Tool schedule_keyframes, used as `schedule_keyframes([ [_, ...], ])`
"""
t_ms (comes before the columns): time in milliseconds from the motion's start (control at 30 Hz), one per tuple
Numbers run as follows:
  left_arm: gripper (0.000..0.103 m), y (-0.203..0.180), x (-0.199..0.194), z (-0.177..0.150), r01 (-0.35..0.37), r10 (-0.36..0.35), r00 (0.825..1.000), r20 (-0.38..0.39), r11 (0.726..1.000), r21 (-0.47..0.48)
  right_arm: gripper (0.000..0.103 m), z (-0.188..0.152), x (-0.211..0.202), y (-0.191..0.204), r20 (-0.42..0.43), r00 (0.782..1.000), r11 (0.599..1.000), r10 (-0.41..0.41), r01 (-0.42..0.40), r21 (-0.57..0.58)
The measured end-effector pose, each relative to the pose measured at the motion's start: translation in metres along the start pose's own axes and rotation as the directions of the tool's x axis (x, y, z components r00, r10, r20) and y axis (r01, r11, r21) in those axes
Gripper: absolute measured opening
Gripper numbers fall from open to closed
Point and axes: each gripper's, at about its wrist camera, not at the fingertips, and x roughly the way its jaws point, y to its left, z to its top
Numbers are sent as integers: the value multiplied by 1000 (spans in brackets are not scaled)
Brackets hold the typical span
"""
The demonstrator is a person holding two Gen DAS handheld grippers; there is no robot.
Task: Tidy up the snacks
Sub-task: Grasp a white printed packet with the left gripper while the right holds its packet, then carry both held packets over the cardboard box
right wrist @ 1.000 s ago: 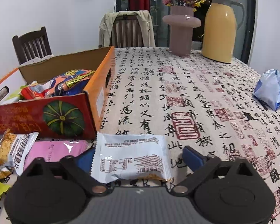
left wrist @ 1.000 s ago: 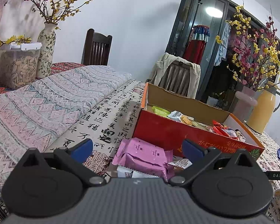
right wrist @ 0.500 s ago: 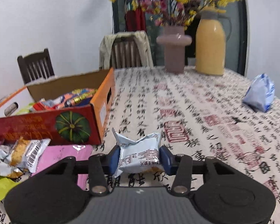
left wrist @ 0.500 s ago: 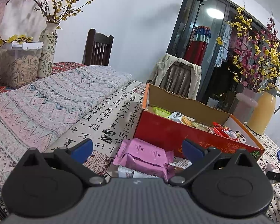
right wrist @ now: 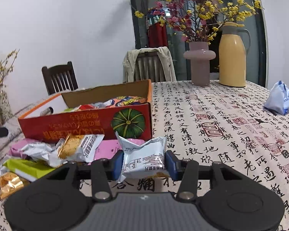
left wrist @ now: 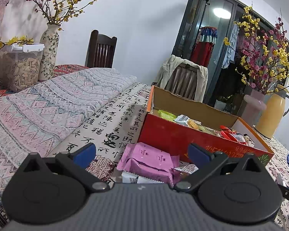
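Step in hand, as judged: carrying one snack to the box. The right gripper (right wrist: 144, 162) is clamped on a white snack packet (right wrist: 143, 155), its blue pads pressing the packet's two sides so that the wrapper puckers between them; the packet is clear of the worktop (right wrist: 221, 134). The red cardboard box (right wrist: 86, 123) stands just beyond and to the left, its top open and already part-filled with wrapped snacks.

To do this well, the packet should be lifted above the near wall of the box before it travels left, and let go only once it is over the interior; the wrapper is soft and slippery, so the squeeze should be held even until then. The loose heap near the box's front left, including an orange-and-white packet (right wrist: 81, 148), should not be swept aside on the way.

Pose: the right gripper points forward and somewhat downward, level across its two fingers. The left gripper (left wrist: 142, 152) points the same way, jaws spread wide and empty, with a pink packet (left wrist: 150, 159) lying on the worktop beyond them, in front of the box
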Motion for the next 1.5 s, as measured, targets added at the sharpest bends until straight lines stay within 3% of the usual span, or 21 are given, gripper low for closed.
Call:
schedule_keyframes([
  [167, 103, -1, 1, 0, -9, 9, 1000, -9, 1000, 4, 46, 0, 2, -3, -7, 1000, 1000, 15, -15, 17],
  [367, 103, -3, 4, 8, -36, 43, 994, -98, 997, 74, 46, -1, 3, -5, -10, 1000, 999, 25, -25, 33],
  [500, 103, -2, 4, 11, -17, 43, 971, -234, 993, 113, 46, -1, 4, -6, -11, 999, 999, 36, -36, 41],
  [667, 100, -9, 1, 6, -33, 82, 959, -271, 983, 181, 46, -2, 2, -7, -4, 999, 998, 45, -44, 53],
  [700, 94, -11, 2, 5, -28, 81, 956, -282, 982, 188, 46, -2, 2, -8, -4, 999, 997, 46, -46, 55],
  [833, 52, -13, 11, -2, -16, 83, 939, -332, 980, 199, 46, -2, 1, -8, -1, 999, 997, 51, -51, 59],
  [867, 46, -13, 13, -4, -8, 77, 937, -342, 980, 199, 46, -2, 1, -8, -1, 999, 997, 52, -52, 60],
  [1167, 42, -14, 1, -8, -23, 83, 956, -281, 977, 213, 46, -3, -1, -8, 7, 998, 996, 59, -60, 67],
  [1500, 42, -25, -29, 26, -11, 33, 993, -109, 981, 195, 46, 5, -11, 3, 47, 997, 997, 64, -66, 37],
])
